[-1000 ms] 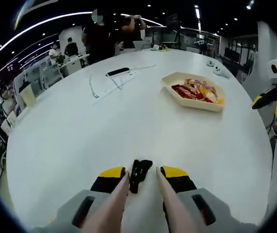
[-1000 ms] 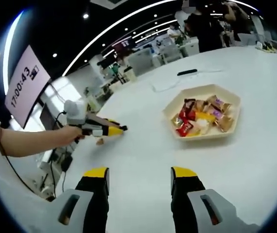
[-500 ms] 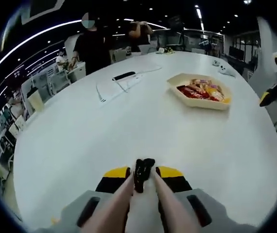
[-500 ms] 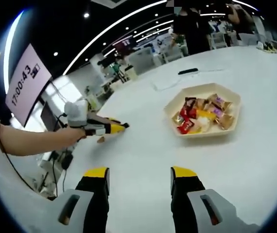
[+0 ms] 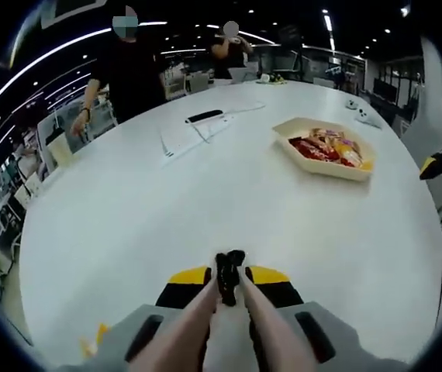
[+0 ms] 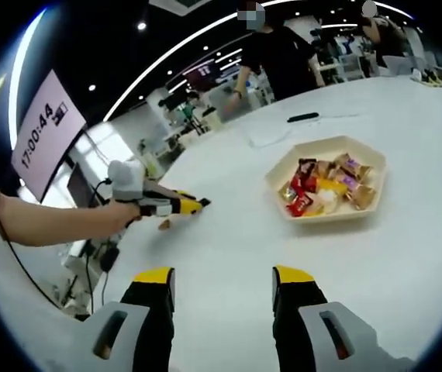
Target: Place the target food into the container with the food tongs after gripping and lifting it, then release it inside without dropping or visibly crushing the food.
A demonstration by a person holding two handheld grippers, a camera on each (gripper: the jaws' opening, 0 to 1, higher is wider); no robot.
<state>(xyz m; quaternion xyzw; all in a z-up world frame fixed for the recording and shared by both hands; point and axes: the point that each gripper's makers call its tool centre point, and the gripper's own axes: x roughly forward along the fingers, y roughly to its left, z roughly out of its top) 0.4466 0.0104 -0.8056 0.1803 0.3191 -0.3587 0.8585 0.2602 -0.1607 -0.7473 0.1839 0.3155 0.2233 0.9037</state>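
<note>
1. White round table (image 5: 205, 194); toward its far right sits a cream hexagonal tray (image 5: 326, 147) of wrapped snacks (image 6: 326, 186). Beyond the tray lie a black bar-shaped object (image 5: 205, 116), a sheet of paper (image 5: 186, 136) and small white devices (image 5: 360, 115) near the far edge. Nothing lies between the grippers and the tray — bare tabletop only.
2. Left gripper (image 5: 227, 273) holds a pair of tongs (image 5: 205, 318), the two pale arms running up between its jaws. The tong tips are clenched on a small dark food piece (image 5: 229, 270), just above the table and well short of the tray.
3. Right gripper (image 6: 222, 283): jaws spread apart, nothing between them, tray ahead and to the right.
4. In the right gripper view a bare forearm (image 6: 50, 225) carries the left gripper over the table edge; a small brown bit shows under its tip, too small to identify. A screen (image 6: 44, 132) reads 17:00:44.
5. Snack types are not readable; whether the dark piece touches the table cannot be told.
6. Versus 1.0 s ago: the tongs' arms have closed further on the piece; a person in black (image 6: 275, 50) has come up to the far side of the table.
</note>
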